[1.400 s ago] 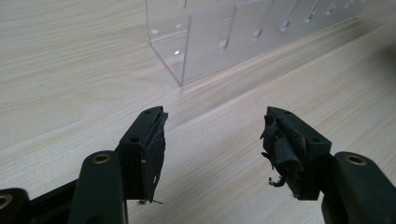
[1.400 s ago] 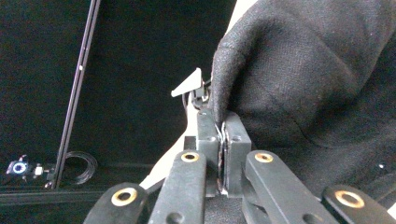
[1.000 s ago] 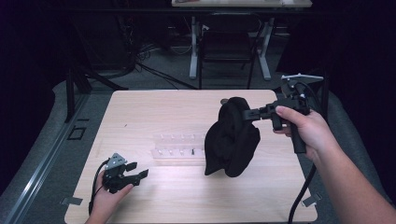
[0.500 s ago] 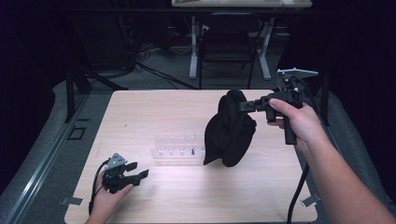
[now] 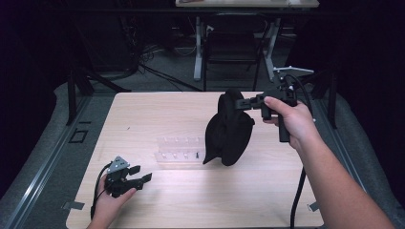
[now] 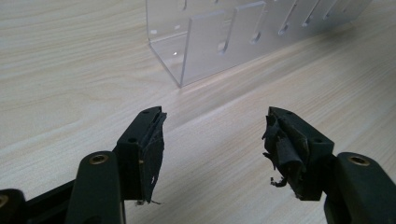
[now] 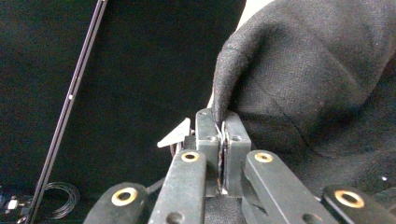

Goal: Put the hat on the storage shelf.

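A black cloth [image 5: 229, 130] hangs above the right middle of the wooden table [image 5: 157, 114], its lower end touching or nearly touching the top. My right gripper [image 5: 243, 102] is shut on the cloth's upper edge and held level, pointing left. In the right gripper view the jaws pinch a fold of the black cloth [image 7: 303, 79] between the fingertips of my right gripper [image 7: 222, 125]. My left gripper [image 5: 139, 177] rests low at the table's front left, open with nothing between its jaws. In the left gripper view my left gripper [image 6: 212, 140] faces a clear acrylic rack [image 6: 243, 32].
The clear acrylic rack [image 5: 179, 151] with several slots lies at the table's middle, just left of the cloth. Beyond the table stand a chair and table legs [image 5: 234, 43] on a dark floor. A cable [image 5: 298, 200] trails from the right gripper along the forearm.
My right gripper has carried the cloth to the left and slightly toward the far side. The left gripper has kept still.
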`<state>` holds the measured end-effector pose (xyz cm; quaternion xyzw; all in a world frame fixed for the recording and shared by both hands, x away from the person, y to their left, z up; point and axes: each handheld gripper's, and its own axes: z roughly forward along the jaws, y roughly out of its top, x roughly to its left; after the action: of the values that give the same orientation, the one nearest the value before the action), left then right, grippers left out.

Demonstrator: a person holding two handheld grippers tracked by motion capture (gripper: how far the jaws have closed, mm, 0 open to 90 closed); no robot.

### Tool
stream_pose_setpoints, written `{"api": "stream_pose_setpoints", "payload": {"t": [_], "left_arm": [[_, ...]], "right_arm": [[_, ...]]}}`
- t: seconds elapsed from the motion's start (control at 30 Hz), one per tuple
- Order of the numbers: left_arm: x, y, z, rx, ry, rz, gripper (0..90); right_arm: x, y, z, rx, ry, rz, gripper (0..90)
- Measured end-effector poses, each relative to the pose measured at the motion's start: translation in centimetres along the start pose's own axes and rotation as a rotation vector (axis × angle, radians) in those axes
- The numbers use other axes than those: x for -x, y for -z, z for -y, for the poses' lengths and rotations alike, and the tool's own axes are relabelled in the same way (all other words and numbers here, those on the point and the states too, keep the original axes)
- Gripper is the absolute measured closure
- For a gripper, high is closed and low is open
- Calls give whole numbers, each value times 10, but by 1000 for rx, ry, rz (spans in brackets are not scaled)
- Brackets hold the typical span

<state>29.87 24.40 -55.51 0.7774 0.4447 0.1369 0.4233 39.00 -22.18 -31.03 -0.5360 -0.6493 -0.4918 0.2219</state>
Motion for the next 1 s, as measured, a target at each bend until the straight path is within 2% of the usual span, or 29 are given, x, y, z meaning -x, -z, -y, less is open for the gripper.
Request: {"api": "stream_pose_setpoints", "payload": {"t": [0.47,0.63,0.9,1.0], "left_arm": [[0,1,0,6,2,1,380],[0,1,0,11,1,1,380],[0,1,-1,10,2,2,380],[-1,1,-1,11,-1,2,380]], "right_arm": [[-9,-17,-14,7,19,5,884],[-14,-21,-19,6,30,24,884],[-11,-28,-23,19,25,15,884],[-6,-31,-25,22,18,35,884]]}}
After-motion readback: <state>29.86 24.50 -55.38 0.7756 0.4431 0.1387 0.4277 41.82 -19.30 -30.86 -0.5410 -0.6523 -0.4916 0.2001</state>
